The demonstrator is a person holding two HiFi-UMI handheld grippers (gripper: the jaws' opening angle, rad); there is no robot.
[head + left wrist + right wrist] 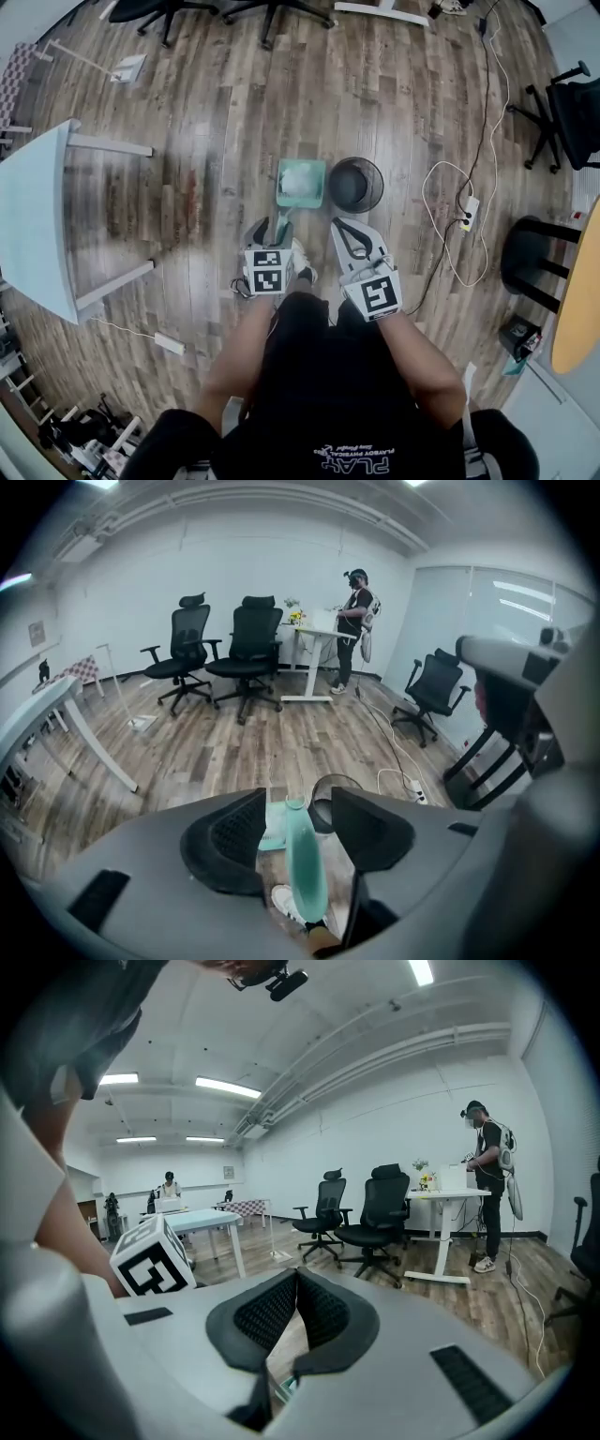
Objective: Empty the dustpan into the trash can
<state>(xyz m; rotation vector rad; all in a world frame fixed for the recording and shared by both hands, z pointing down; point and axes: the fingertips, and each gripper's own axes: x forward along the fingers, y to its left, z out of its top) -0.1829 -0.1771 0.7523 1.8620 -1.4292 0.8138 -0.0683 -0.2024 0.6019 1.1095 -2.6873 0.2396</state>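
A wood-plank floor [216, 122] fills the head view, with a white table [37, 225] at the left and a round wooden tabletop [579, 300] at the right edge. Black office chairs [246, 639] stand farther back in the room, and a person [356, 621] stands at a desk behind them. A black mesh trash can [379, 187] stands upright on the floor in front of the person who holds the grippers. The teal dustpan [301, 163] lies flat on the floor just to the left of it, with pale crumpled debris in the pan. A white cable and power strip [469, 211] lie to the right of the can. The left gripper [272, 228] points steeply down at the dustpan. Its fingers stand wide, and the dustpan's upright handle [304, 864] rises between them with a gap on each side, so they do not press it. The right gripper [343, 228] hangs beside it, near the can, with its fingers closed together on nothing.
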